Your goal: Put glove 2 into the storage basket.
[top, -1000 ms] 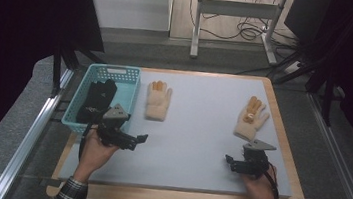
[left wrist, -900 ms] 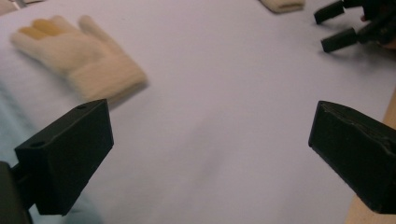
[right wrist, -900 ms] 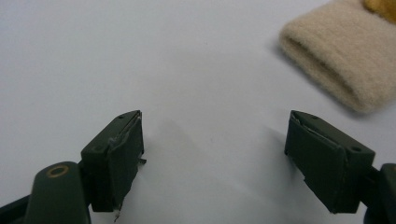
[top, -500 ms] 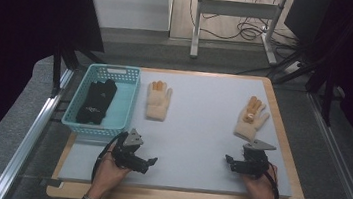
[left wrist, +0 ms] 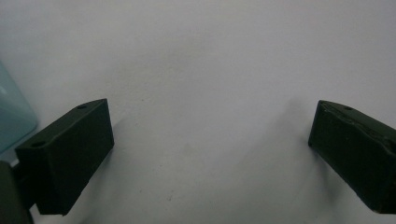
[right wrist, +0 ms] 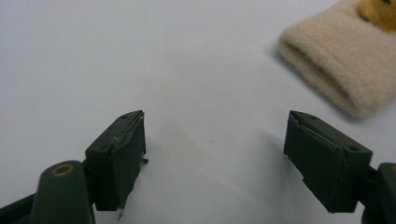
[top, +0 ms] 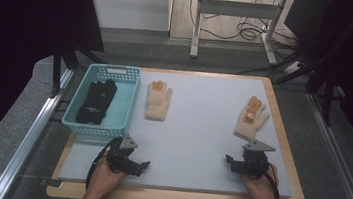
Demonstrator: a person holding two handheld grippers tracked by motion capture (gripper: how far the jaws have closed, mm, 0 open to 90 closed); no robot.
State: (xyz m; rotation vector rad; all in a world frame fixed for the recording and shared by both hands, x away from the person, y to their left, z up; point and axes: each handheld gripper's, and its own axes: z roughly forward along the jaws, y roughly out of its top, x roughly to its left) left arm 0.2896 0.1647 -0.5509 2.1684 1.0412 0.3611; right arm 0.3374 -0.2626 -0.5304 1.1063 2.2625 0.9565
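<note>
My left gripper (top: 143, 165) sits low on the near-left of the grey mat (top: 196, 132), jaws spread wide, nothing between them. In the left gripper view I see bare mat between the two pads and a sliver of teal at the left edge.

My right gripper (top: 228, 161) rests on the near-right of the mat, jaws also wide apart, empty. In the right gripper view the ribbed cuff of a cream glove (right wrist: 341, 70) lies just ahead and to the right of the jaws, not touching them.

That's the right-hand glove (top: 251, 119), flat on the mat just beyond my right gripper, fingers pointing away, orange-tan patches on the fingers.

Second cream glove (top: 158, 100) lies flat farther up, left of centre, fingers away, just beside the teal basket (top: 122, 104).

The basket stands at the mat's far-left edge, beyond my left gripper, with black gloves (top: 96, 101) lying in it.

Past the table: a grey floor and a metal stand (top: 234, 15) with cables.
</note>
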